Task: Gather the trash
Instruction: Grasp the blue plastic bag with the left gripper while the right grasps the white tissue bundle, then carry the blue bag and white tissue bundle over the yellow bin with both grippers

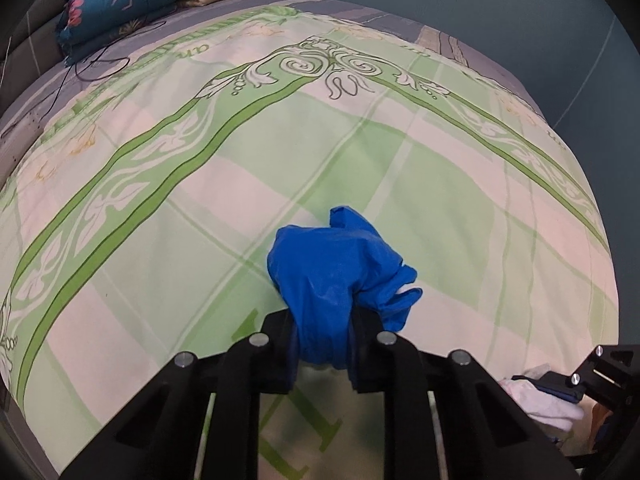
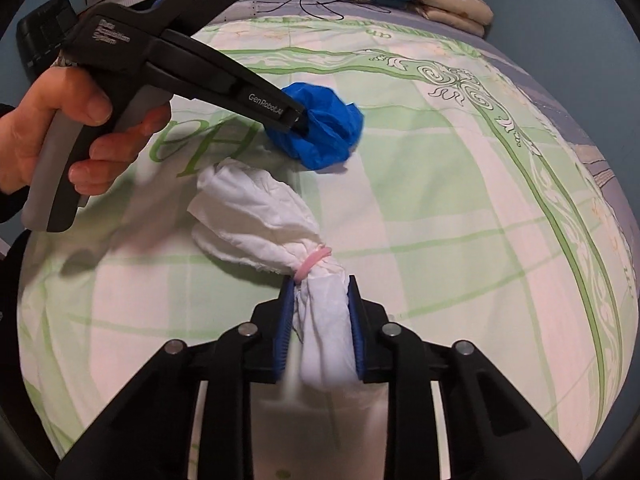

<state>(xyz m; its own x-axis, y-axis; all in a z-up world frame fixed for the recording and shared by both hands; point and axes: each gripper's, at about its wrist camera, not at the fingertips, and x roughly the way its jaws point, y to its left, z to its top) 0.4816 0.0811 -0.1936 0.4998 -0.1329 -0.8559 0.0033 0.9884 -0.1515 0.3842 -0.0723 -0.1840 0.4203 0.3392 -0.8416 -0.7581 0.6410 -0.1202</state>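
While the right gripper (image 2: 318,300) pinches a white wad (image 2: 256,220) tied with a pink band (image 2: 314,261), its blue pads (image 2: 354,320) pressed on the tail, the left gripper (image 1: 322,340) is clamped on a crumpled blue bag (image 1: 336,264). Both lie on the green-checked bedspread (image 1: 440,160), near each other. A hand (image 2: 60,128) grips the left handle. Folded quilts (image 1: 124,4) sit at the far end.

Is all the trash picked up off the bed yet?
Almost. The left gripper pinches the blue crumpled bag, and the right gripper pinches the white tissue bundle. No other trash shows on the bedspread. Still left: dropping both somewhere; no bin is visible.
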